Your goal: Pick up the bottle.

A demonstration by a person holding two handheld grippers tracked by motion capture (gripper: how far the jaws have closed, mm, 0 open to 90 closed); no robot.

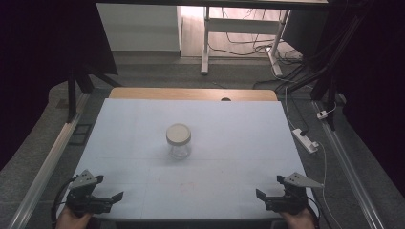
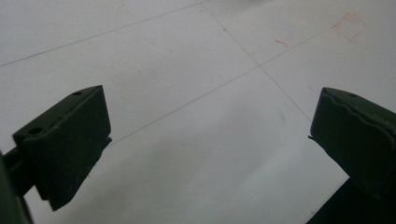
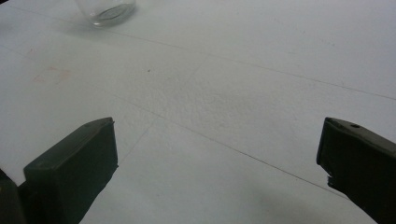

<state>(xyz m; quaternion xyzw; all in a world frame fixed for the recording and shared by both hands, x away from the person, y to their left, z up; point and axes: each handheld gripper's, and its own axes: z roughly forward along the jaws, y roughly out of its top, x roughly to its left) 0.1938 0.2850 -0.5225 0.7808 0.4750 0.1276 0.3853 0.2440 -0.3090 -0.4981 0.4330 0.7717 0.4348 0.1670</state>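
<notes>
A glass jar [image 1: 179, 141] with a pale round lid [image 1: 178, 134] stands upright near the middle of the white table [image 1: 239, 129], ahead of both tongs and roughly midway between them, well apart from each. The left gripper [image 1: 111, 188] rests at the near left corner of the table, held from below by a hand [image 1: 71, 220], its jaws pointing inward toward the right gripper [image 1: 267, 187], which sits at the near right corner in the other hand [image 1: 300, 219] and points back toward it. Both tools are released: in the left gripper view the left gripper [image 2: 210, 135] has its two black jaws spread wide with bare tabletop between them, and the right gripper view shows the right gripper [image 3: 217, 149] spread just as wide. In the right gripper view the base of the jar [image 3: 106, 10] appears far ahead and to the left of the jaws. Faint red marks [image 1: 187, 185] lie on the tabletop between the two tongs, nearer than the jar.
</notes>
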